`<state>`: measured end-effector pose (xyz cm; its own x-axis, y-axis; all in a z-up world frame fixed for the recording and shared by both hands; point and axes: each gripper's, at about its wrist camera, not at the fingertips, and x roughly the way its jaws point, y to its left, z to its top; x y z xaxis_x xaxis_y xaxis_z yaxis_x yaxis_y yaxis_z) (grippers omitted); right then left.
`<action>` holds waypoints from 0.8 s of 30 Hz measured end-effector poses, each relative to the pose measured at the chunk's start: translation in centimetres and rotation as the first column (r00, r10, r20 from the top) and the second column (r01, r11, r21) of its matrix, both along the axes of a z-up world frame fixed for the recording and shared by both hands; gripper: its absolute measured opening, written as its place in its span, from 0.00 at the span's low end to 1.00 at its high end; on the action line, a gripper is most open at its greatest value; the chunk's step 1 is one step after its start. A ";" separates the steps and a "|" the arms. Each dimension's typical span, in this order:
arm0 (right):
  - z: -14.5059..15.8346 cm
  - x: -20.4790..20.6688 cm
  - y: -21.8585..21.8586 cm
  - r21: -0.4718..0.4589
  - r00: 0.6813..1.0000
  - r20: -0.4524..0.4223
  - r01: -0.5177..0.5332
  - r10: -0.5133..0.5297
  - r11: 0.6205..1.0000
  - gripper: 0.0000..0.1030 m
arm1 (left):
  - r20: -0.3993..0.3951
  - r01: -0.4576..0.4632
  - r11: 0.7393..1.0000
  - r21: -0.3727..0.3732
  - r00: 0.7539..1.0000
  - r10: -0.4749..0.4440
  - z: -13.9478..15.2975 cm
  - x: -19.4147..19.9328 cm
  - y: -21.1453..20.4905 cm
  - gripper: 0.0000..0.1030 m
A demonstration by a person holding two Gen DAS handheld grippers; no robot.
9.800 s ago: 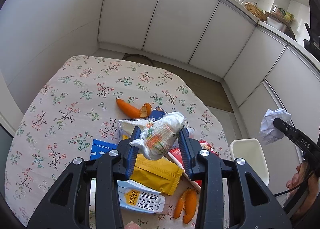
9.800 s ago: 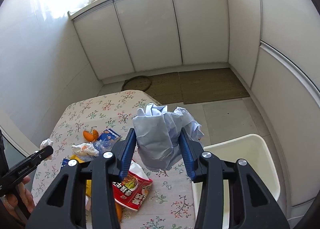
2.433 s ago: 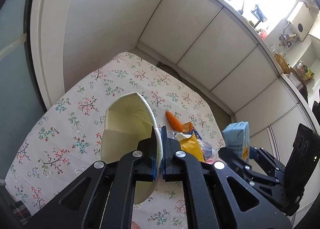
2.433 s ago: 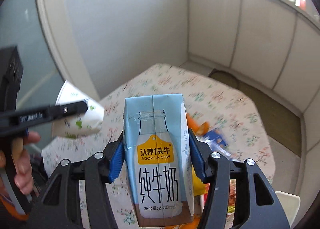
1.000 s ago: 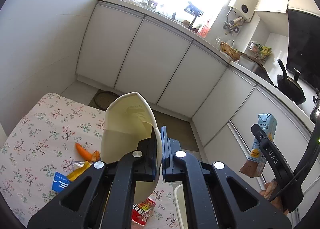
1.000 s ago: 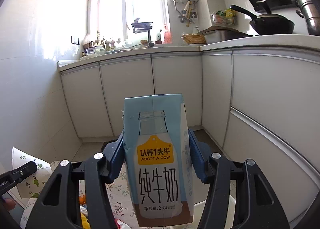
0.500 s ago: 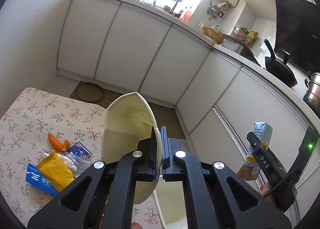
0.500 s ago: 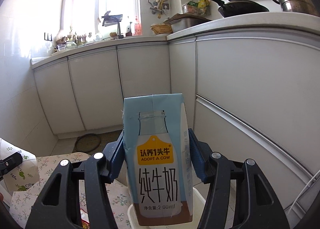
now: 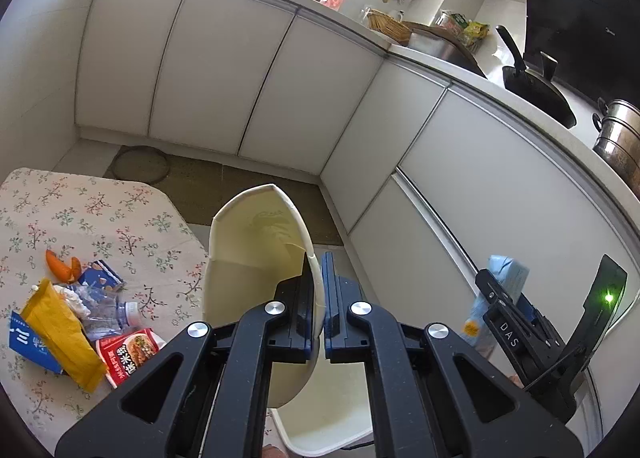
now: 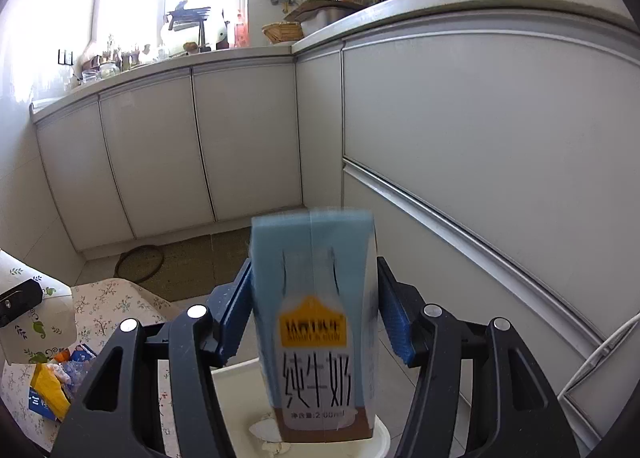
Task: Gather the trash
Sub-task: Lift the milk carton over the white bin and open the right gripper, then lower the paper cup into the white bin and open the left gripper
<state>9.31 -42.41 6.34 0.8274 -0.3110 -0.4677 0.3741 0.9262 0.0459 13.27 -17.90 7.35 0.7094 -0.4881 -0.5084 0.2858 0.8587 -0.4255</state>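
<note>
My left gripper is shut on the rim of a cream paper cup, held above the white trash bin on the floor. My right gripper has its jaws apart, clear of the blue milk carton, which is motion-blurred and dropping over the white bin. Crumpled paper lies in the bin. The carton and right gripper also show at the right of the left wrist view.
The floral table at left holds a yellow packet, a red packet, a blue packet, orange peel and a crushed plastic bottle. White cabinets surround the floor.
My right gripper has opened and the milk carton slips down from it toward the bin. Both grippers have moved from the table to over the bin. The left still holds the cup.
</note>
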 end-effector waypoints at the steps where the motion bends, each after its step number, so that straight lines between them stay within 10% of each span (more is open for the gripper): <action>1: -0.3 -0.1 -0.4 0.009 1.000 -0.008 -0.001 0.001 1.000 0.56 | -0.006 0.011 1.000 0.003 1.000 -0.011 -0.2 0.0 -0.5 0.03; 24: 1.1 -4.7 -6.8 0.075 0.972 0.080 0.213 -0.219 0.974 0.91 | -0.068 0.196 0.975 0.102 0.979 -0.190 -3.1 -0.1 -11.5 0.04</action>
<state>4.63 -49.20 7.49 0.7822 -0.4583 -0.4221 0.5572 0.8177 0.1448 13.12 -29.36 4.29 0.5751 -0.5535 -0.6024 0.4287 0.8310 -0.3544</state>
